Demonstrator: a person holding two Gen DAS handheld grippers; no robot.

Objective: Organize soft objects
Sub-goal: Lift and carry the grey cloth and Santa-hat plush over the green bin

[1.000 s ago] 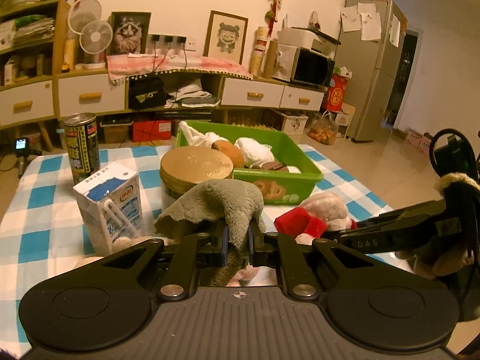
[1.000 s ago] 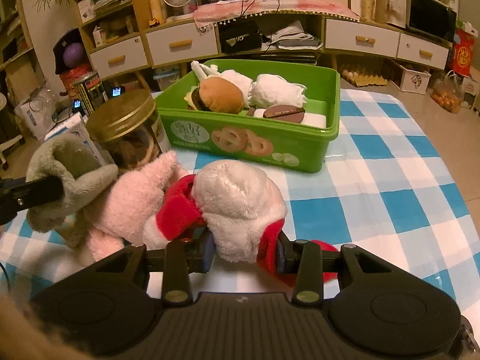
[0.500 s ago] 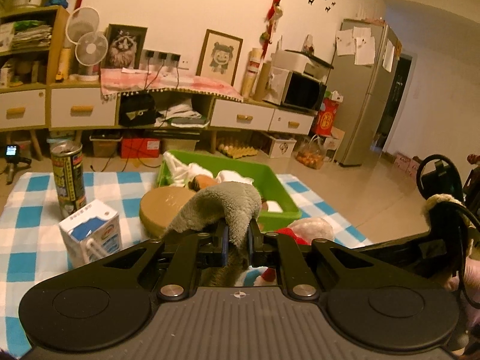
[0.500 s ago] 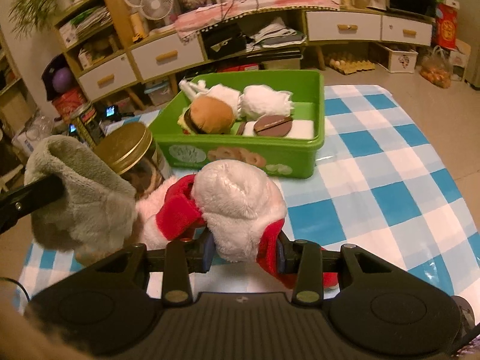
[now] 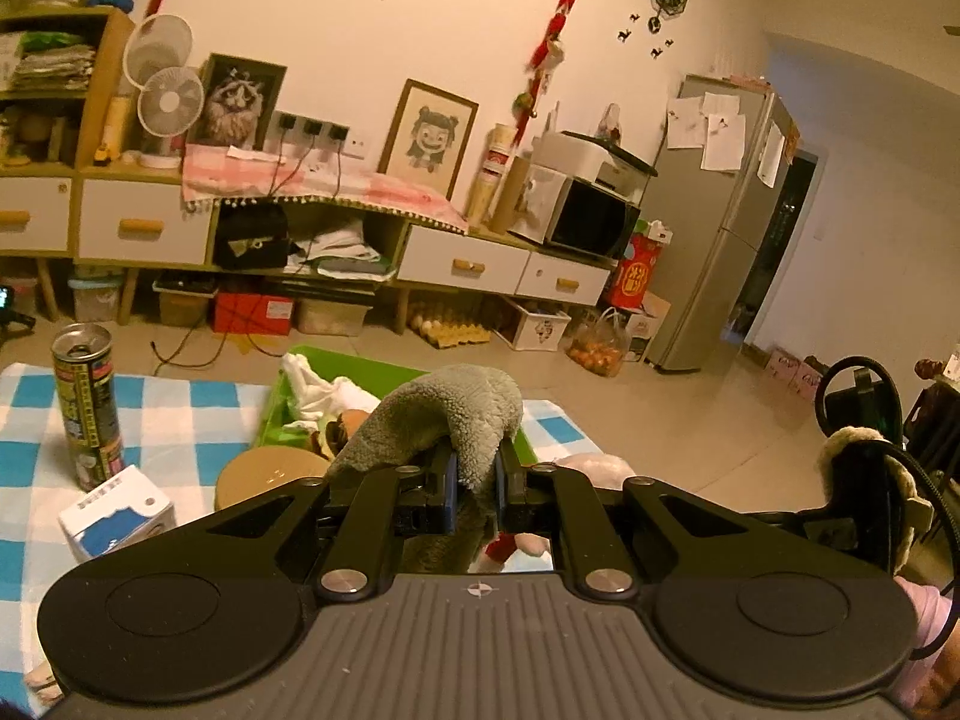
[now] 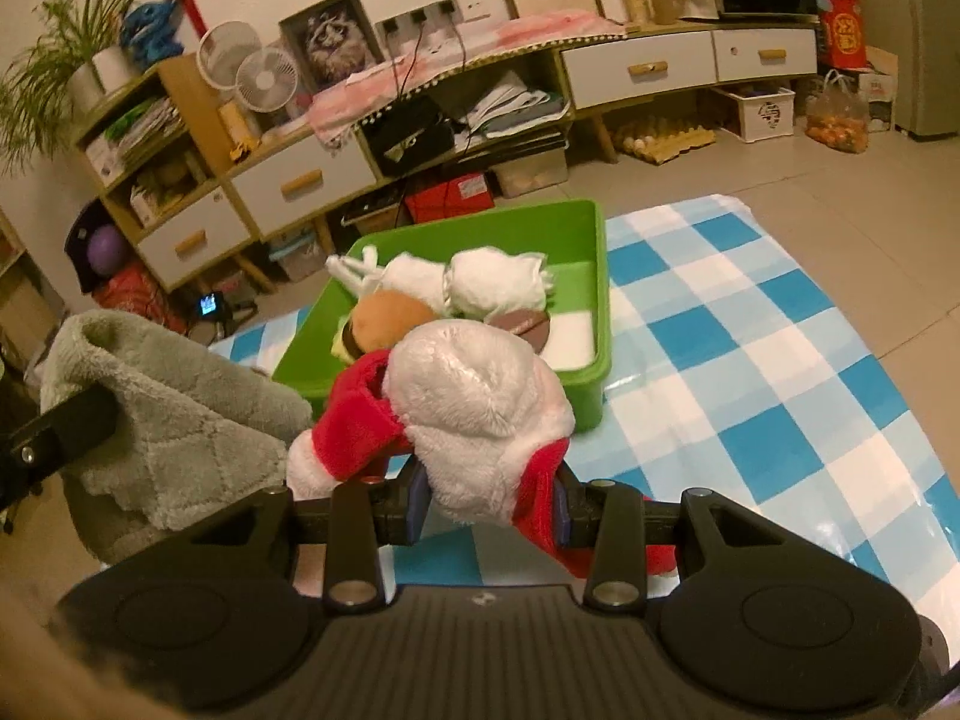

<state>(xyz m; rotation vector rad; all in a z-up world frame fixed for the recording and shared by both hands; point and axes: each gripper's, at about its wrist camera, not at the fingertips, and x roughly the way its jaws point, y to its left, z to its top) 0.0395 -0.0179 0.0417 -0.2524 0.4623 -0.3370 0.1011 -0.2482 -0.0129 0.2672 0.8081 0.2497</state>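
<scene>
My left gripper (image 5: 477, 489) is shut on a grey fleece cloth (image 5: 444, 414), which drapes over its fingers and hangs in the air; the same grey cloth (image 6: 162, 414) shows at the left of the right wrist view. My right gripper (image 6: 489, 507) is shut on a white and pink plush toy with a red scarf (image 6: 480, 402), lifted above the checked tablecloth. Behind both stands a green bin (image 6: 591, 276) holding a plush burger (image 6: 390, 312), white plush pieces (image 6: 498, 282) and a brown disc. The green bin (image 5: 360, 357) is partly hidden by the cloth in the left wrist view.
On the blue and white checked tablecloth (image 6: 750, 360) stand a tall can (image 5: 84, 402), a milk carton (image 5: 117, 516) and a jar with a gold lid (image 5: 264, 474). Low cabinets (image 5: 144, 228), a microwave and a fridge (image 5: 720, 222) line the far wall.
Both grippers have risen with their loads; the table items sit lower in both views. The plush toy has left the tablecloth and rolled with the right gripper. The cloth stays clamped.
</scene>
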